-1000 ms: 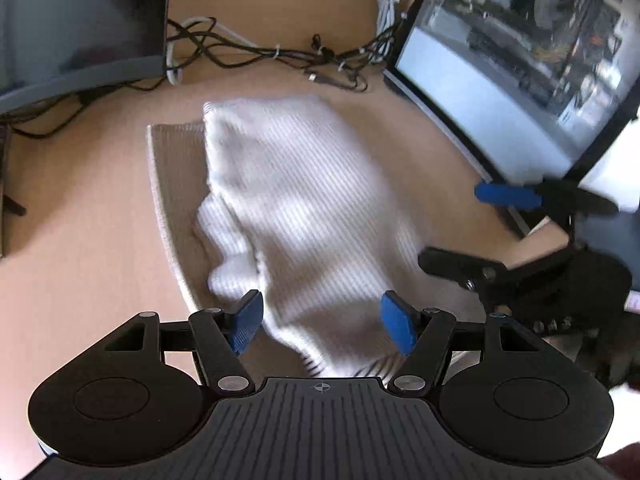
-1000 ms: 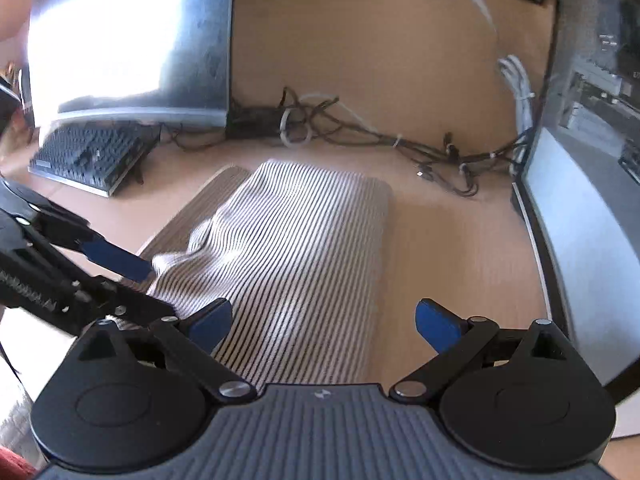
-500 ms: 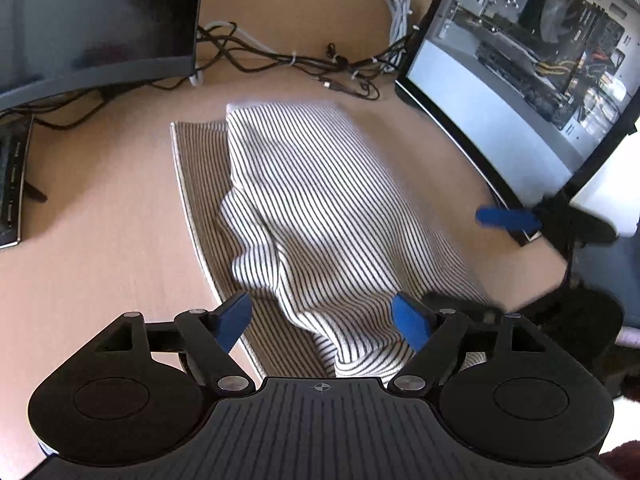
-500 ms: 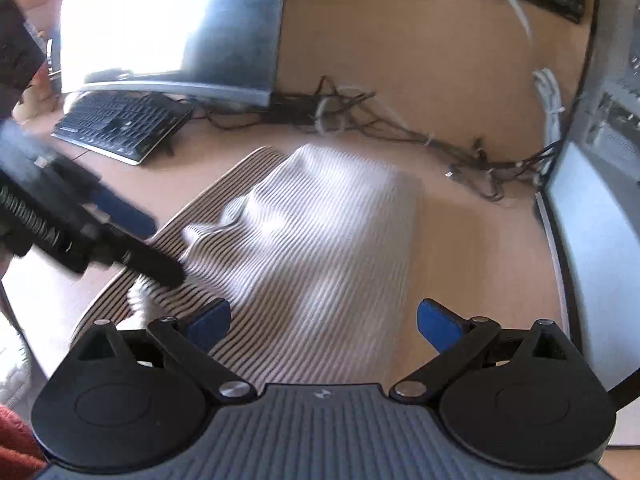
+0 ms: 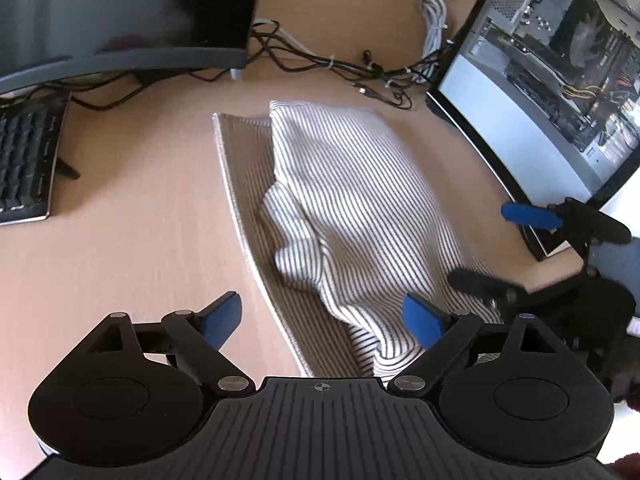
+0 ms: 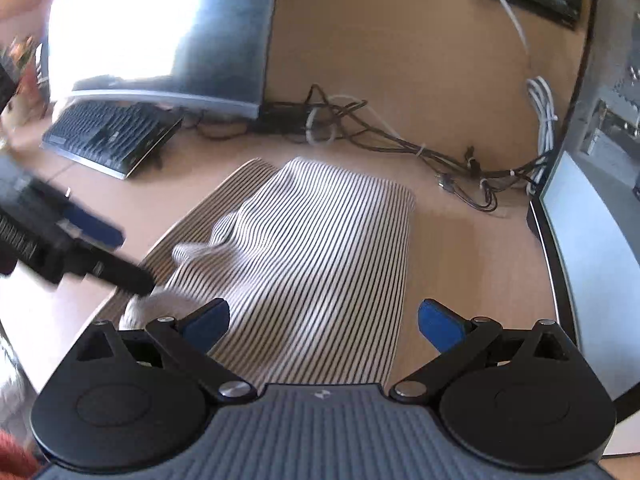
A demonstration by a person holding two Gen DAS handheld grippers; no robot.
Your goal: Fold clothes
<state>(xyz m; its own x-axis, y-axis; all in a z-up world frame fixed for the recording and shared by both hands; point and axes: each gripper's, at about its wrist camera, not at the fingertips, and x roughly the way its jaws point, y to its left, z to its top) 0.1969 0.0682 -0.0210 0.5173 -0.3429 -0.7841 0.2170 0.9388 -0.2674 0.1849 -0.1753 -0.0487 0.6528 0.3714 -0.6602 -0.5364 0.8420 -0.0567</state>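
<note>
A white garment with thin dark stripes (image 5: pixel 352 200) lies partly folded on the wooden desk, its top layer bunched and rumpled toward the near left; it also shows in the right wrist view (image 6: pixel 320 248). My left gripper (image 5: pixel 322 320) is open and empty, above the garment's near left edge. My right gripper (image 6: pixel 324 320) is open and empty, above the garment's near right part. In the left wrist view the right gripper (image 5: pixel 532 256) shows at the right, open. In the right wrist view the left gripper (image 6: pixel 92 248) shows blurred at the left.
A dark monitor (image 5: pixel 120 12) and a black keyboard (image 5: pixel 24 160) stand at the back left. A tangle of cables (image 5: pixel 352 68) runs along the back wall. An open computer case (image 5: pixel 560 80) stands at the right, close to the garment.
Both grippers have drawn back and risen from the garment, so more of the desk shows. The garment stays bunched on the desk. Both stay open.
</note>
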